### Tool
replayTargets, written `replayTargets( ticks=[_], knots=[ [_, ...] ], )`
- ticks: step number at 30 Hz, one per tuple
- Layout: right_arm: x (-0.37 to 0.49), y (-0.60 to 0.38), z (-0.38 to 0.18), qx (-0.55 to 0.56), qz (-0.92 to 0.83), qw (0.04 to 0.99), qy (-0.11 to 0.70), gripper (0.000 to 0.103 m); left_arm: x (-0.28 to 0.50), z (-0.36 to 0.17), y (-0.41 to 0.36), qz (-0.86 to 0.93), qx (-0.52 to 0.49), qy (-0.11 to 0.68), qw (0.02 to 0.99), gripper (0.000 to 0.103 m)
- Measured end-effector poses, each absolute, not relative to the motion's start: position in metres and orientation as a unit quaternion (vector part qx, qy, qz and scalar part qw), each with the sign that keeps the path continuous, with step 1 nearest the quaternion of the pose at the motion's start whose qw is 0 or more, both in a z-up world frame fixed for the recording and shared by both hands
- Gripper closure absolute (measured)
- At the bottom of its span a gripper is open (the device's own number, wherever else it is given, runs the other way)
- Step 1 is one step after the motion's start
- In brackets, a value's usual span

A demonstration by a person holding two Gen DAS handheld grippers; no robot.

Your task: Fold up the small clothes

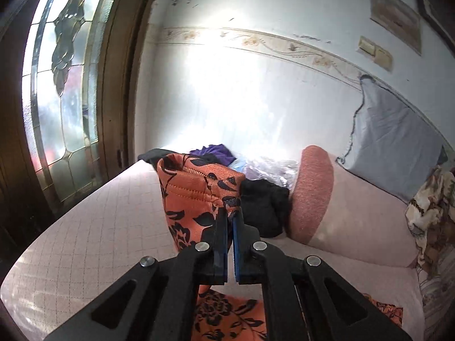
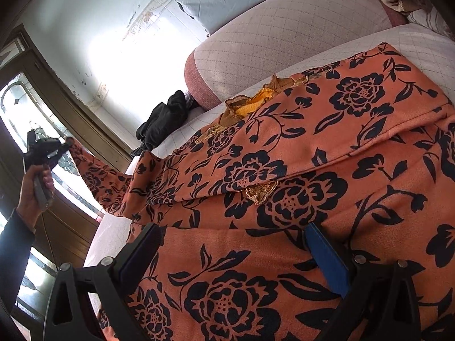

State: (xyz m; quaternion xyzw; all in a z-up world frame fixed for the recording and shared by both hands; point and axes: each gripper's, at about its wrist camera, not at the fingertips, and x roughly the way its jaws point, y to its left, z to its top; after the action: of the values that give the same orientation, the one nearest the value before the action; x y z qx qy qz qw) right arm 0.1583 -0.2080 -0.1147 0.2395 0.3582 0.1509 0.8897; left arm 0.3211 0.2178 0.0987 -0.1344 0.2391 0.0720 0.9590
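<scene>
An orange garment with black flowers (image 2: 284, 170) lies spread on the pink quilted sofa seat (image 2: 182, 130). My left gripper (image 1: 230, 216) is shut on the garment's hemmed sleeve end (image 1: 196, 190) and holds it up above the seat. In the right wrist view the left gripper (image 2: 61, 145) shows at far left, with the sleeve stretched from it to the garment's body. My right gripper (image 2: 233, 244) is open, its jaws wide apart just above the garment's body, with nothing between them.
A black cloth (image 1: 261, 207) lies against the pink sofa arm (image 1: 310, 196). A purple cloth (image 1: 213, 152) and clear plastic (image 1: 270, 170) lie behind it. A grey cushion (image 1: 392, 147) leans on the wall. A patterned blanket (image 1: 432, 207) is at right. A glass door (image 1: 62, 85) stands at left.
</scene>
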Motion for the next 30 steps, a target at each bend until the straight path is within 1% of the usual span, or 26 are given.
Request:
replayTargets(
  ticks=[4,9,11,13,14,15,16,17,18,20,22,24,26,30],
  knots=[
    [0.158,-0.210,-0.115,0.245,0.154,0.889,0.355,0.001,0.320,0.120,0.110,-0.026,-0.095,0.230,0.968,0.101],
    [0.157,-0.212,-0.115,0.252,0.157,0.888,0.351,0.001,0.304,0.119,-0.031,-0.158,-0.068,0.232,0.957,0.101],
    [0.157,-0.214,-0.115,0.255,0.159,0.888,0.350,0.001,0.296,0.110,-0.082,-0.201,-0.057,0.243,0.947,0.100],
    [0.156,-0.215,-0.115,0.257,0.160,0.887,0.349,0.001,0.295,0.088,-0.126,-0.237,-0.040,0.278,0.930,0.099],
    [0.156,-0.216,-0.115,0.258,0.160,0.887,0.348,0.001,0.301,0.070,-0.144,-0.245,-0.032,0.305,0.920,0.088],
    [0.155,-0.217,-0.115,0.259,0.161,0.887,0.347,0.001,0.304,0.050,-0.160,-0.251,-0.019,0.340,0.906,0.071],
    [0.155,-0.217,-0.114,0.261,0.161,0.887,0.346,0.001,0.304,0.028,-0.172,-0.260,0.005,0.381,0.887,0.034],
    [0.155,-0.217,-0.114,0.262,0.162,0.886,0.345,0.001,0.301,0.008,-0.178,-0.260,0.027,0.408,0.875,0.029],
    [0.154,-0.219,-0.114,0.263,0.163,0.886,0.344,0.001,0.298,-0.004,-0.175,-0.253,0.043,0.416,0.872,0.029],
    [0.154,-0.220,-0.113,0.265,0.163,0.886,0.344,0.001,0.286,-0.013,-0.155,-0.236,0.071,0.404,0.881,0.029],
    [0.153,-0.221,-0.113,0.265,0.163,0.886,0.344,0.001,0.278,-0.008,-0.119,-0.198,0.082,0.382,0.899,0.028],
    [0.153,-0.220,-0.112,0.263,0.162,0.886,0.345,0.001,0.274,-0.005,-0.073,-0.150,0.069,0.367,0.915,0.024],
    [0.153,-0.220,-0.111,0.263,0.161,0.886,0.347,0.001,0.270,-0.013,-0.024,-0.102,0.045,0.371,0.922,0.020],
    [0.155,-0.219,-0.108,0.266,0.156,0.883,0.354,0.001,0.268,-0.059,0.054,-0.025,-0.025,0.424,0.905,0.020]
  ],
)
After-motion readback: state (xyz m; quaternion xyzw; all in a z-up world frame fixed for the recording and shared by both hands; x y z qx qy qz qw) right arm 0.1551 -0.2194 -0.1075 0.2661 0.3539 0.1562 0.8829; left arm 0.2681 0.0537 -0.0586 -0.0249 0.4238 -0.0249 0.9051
